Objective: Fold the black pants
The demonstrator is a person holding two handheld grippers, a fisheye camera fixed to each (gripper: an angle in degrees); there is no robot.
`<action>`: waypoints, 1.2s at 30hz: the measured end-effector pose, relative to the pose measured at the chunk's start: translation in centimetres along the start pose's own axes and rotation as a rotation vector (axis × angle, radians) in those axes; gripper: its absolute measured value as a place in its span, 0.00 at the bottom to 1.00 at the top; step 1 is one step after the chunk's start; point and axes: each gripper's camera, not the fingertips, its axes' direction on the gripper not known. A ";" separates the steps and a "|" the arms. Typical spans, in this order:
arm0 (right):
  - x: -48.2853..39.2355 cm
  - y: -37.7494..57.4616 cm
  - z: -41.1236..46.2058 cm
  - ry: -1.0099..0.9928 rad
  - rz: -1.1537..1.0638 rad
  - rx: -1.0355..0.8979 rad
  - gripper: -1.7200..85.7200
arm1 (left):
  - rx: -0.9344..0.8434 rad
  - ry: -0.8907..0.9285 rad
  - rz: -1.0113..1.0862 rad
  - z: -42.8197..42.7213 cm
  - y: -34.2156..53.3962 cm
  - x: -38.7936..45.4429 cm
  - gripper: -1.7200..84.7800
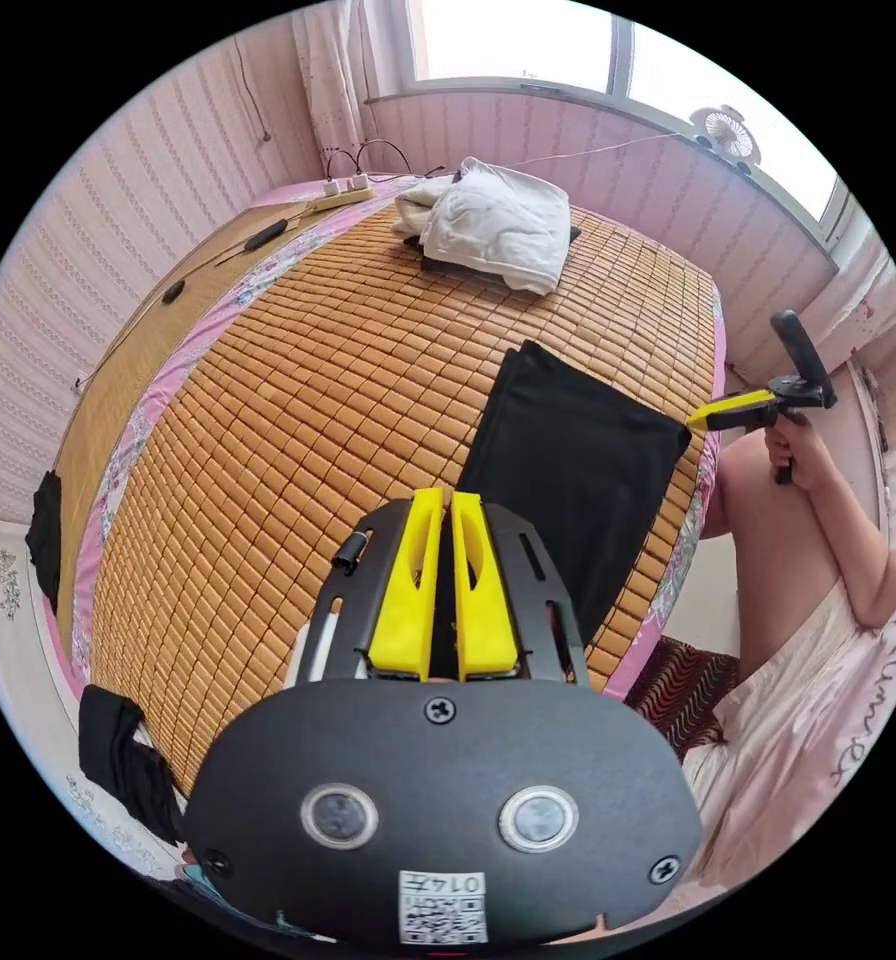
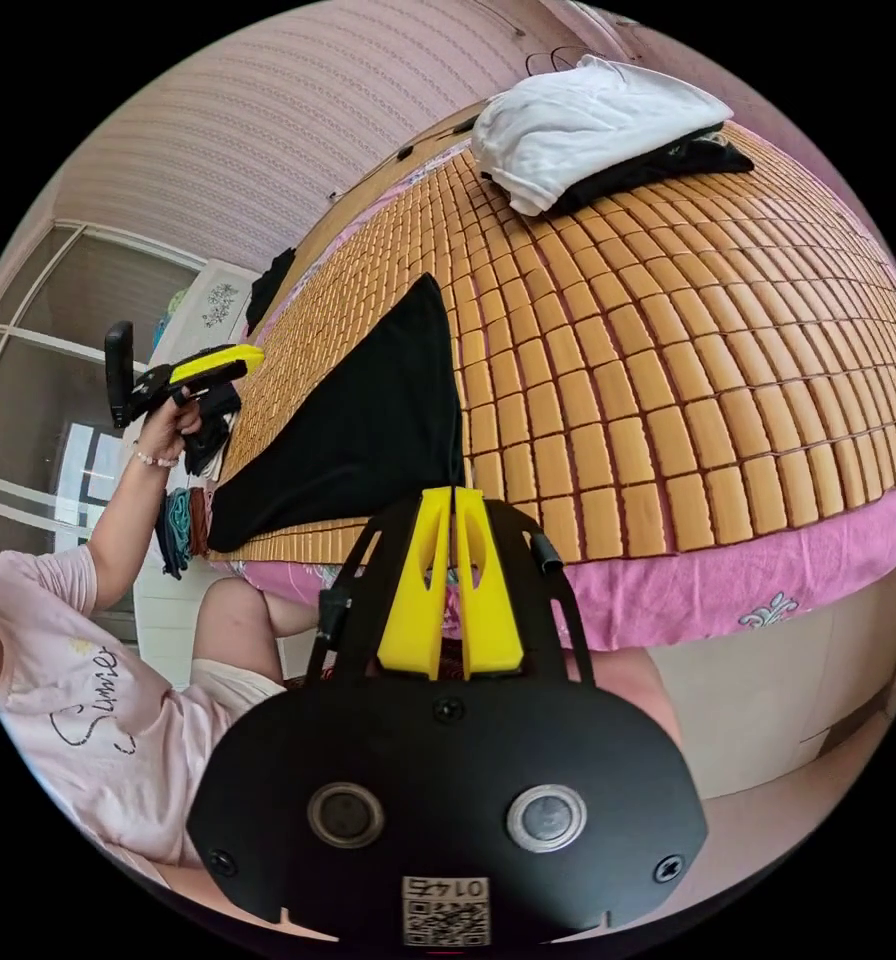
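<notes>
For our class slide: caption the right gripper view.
Right gripper, jaws closed, at the corner of folded black pants on a bamboo mat.

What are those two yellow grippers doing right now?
Left gripper: shut on the black pants.
Right gripper: shut on the black pants' corner.

- right gripper: yellow jaws together, nothing between them, over bed edge
- black pants: folded flat on bamboo mat, near edge
- left gripper: held in a hand, beside pants
- white cloth pile far on mat
</notes>
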 end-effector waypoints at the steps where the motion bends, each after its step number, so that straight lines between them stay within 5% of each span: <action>1: -0.6 0.2 -0.3 0.017 0.020 0.044 0.02 | -0.016 -0.031 -0.029 -0.8 3.1 0.0 0.01; 8: -9.3 0.3 0.5 0.215 -0.138 0.156 0.02 | -0.021 0.068 -0.433 -1.5 22.1 -0.1 0.01; 13: -24.6 -2.7 10.4 0.142 -0.597 -0.184 0.02 | 0.085 0.138 -0.589 0.2 27.4 1.6 0.02; 25: -52.5 -8.7 29.2 0.312 -1.126 -0.457 0.01 | 0.103 0.023 -0.524 0.8 32.2 1.5 0.01; 31: -56.4 -9.7 34.7 0.426 -1.154 -0.672 0.01 | -0.009 0.157 -0.502 3.2 33.6 0.4 0.01; 36: -59.0 -9.9 35.3 0.429 -1.146 -0.613 0.01 | -0.017 0.110 -0.455 3.1 33.8 1.1 0.01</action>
